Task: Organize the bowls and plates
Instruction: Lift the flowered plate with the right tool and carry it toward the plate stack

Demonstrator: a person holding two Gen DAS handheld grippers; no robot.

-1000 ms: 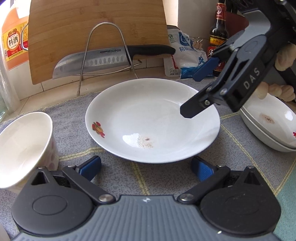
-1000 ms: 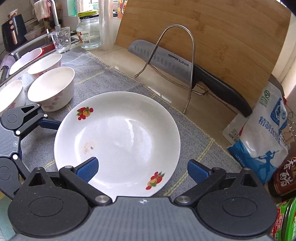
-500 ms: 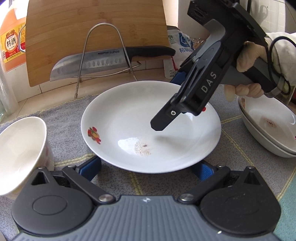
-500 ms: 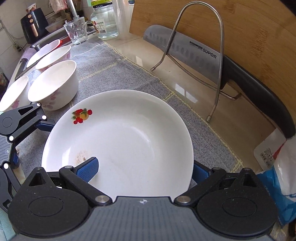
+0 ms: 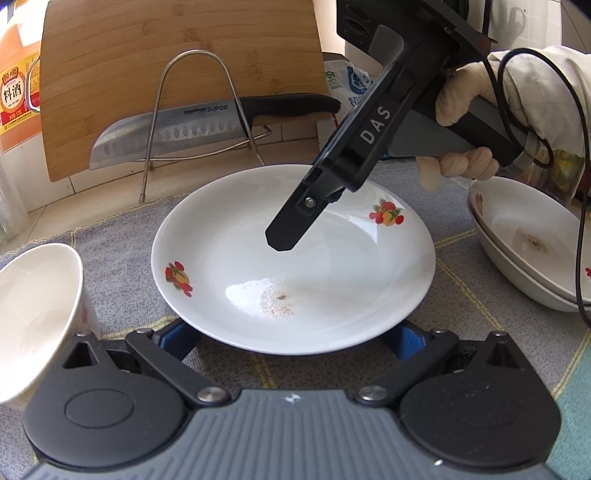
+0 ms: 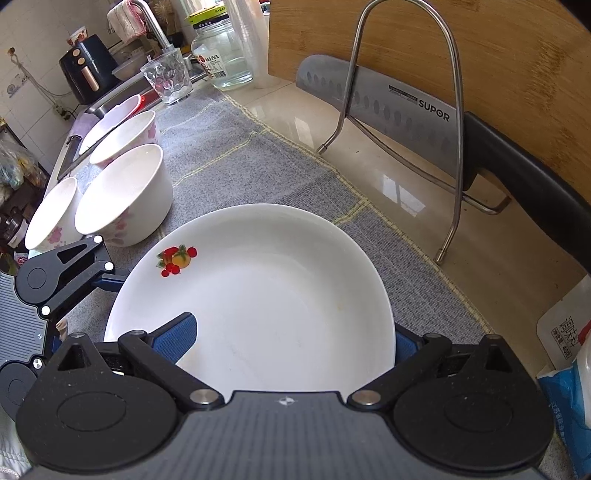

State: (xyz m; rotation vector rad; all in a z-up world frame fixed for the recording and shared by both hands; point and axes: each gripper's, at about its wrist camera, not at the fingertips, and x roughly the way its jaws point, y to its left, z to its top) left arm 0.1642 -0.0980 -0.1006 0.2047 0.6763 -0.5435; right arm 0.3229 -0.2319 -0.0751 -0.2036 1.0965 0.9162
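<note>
Right wrist view: your right gripper [image 6: 284,339] straddles the plate [image 6: 266,288] rim, unclenched; left gripper [image 5: 291,338] waits wide open opposite.

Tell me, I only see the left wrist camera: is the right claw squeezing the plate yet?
Observer: Not yet. In the right wrist view the right claw is open. One blue pad is over the inside of the plate, and the other finger sits outside the rim.
Operator: How many bowls are there? I can see just one.
Observer: Three white bowls with pink flowers sit close together on the grey mat, at the left of that view.
Operator: What's past them?
Observer: A clear glass stands below a faucet.
</note>
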